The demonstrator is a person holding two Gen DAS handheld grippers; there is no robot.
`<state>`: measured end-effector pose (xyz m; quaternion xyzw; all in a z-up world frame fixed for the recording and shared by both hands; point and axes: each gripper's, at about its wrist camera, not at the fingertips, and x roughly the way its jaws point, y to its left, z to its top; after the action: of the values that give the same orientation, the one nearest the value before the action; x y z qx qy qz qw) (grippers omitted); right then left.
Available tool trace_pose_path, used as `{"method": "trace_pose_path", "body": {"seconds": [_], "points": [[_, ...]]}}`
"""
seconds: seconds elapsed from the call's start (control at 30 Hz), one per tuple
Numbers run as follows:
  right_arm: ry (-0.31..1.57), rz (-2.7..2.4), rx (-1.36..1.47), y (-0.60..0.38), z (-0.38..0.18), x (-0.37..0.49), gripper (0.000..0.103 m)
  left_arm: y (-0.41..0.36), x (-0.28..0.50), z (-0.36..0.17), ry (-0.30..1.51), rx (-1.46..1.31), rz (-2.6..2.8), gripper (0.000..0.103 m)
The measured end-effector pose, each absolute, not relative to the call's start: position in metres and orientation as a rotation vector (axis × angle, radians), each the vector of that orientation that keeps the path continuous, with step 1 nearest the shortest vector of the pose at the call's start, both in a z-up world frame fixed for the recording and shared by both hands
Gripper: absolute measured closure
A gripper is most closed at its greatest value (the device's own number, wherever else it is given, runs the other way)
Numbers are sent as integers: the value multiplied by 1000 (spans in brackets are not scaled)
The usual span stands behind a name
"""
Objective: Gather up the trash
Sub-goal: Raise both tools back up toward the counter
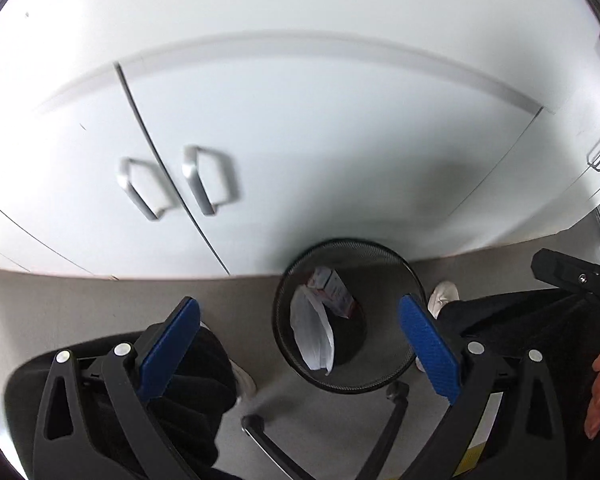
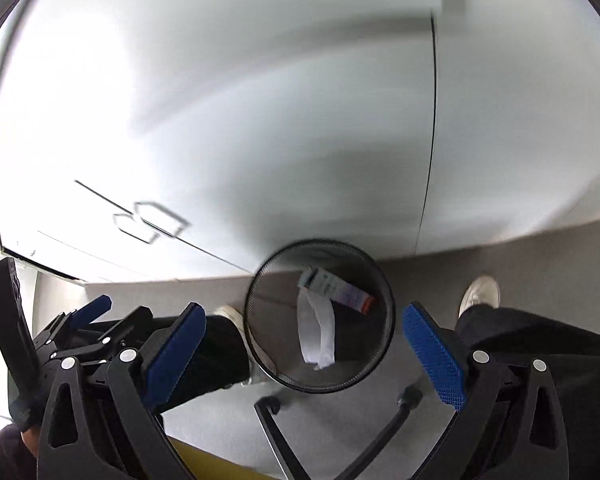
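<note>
A black mesh wastebasket (image 1: 404, 276) stands on the grey floor in front of white cabinets; it also shows in the right wrist view (image 2: 380, 276). Inside lie a white crumpled paper (image 1: 312, 336) (image 2: 316, 328) and a small white and red carton (image 1: 334, 292) (image 2: 340, 290). My left gripper (image 1: 300, 328) is open and empty above the basket. My right gripper (image 2: 302, 332) is open and empty above it too. The left gripper shows at the left of the right wrist view (image 2: 88, 312).
White cabinet doors with metal handles (image 1: 198, 180) stand behind the basket. The person's dark trouser legs (image 2: 540, 344) and white shoes (image 1: 444, 296) (image 2: 480, 292) flank it. Black chair-base legs with casters (image 1: 396, 392) (image 2: 268, 404) lie on the floor below it.
</note>
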<state>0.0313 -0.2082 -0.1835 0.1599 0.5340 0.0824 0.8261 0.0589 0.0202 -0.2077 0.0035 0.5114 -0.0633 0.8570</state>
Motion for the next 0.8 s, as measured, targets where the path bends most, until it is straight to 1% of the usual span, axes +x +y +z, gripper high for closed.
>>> {"method": "trace_pose_path", "body": {"seconds": [0.33, 0.53, 0.8], "points": [[916, 244, 294, -199, -103, -6, 3, 46, 28, -126, 885, -54, -127, 4], [772, 311, 266, -191, -53, -26, 3, 46, 10, -82, 752, 14, -123, 4], [641, 384, 252, -182, -6, -42, 3, 46, 0, -31, 659, 7, -150, 4]]}}
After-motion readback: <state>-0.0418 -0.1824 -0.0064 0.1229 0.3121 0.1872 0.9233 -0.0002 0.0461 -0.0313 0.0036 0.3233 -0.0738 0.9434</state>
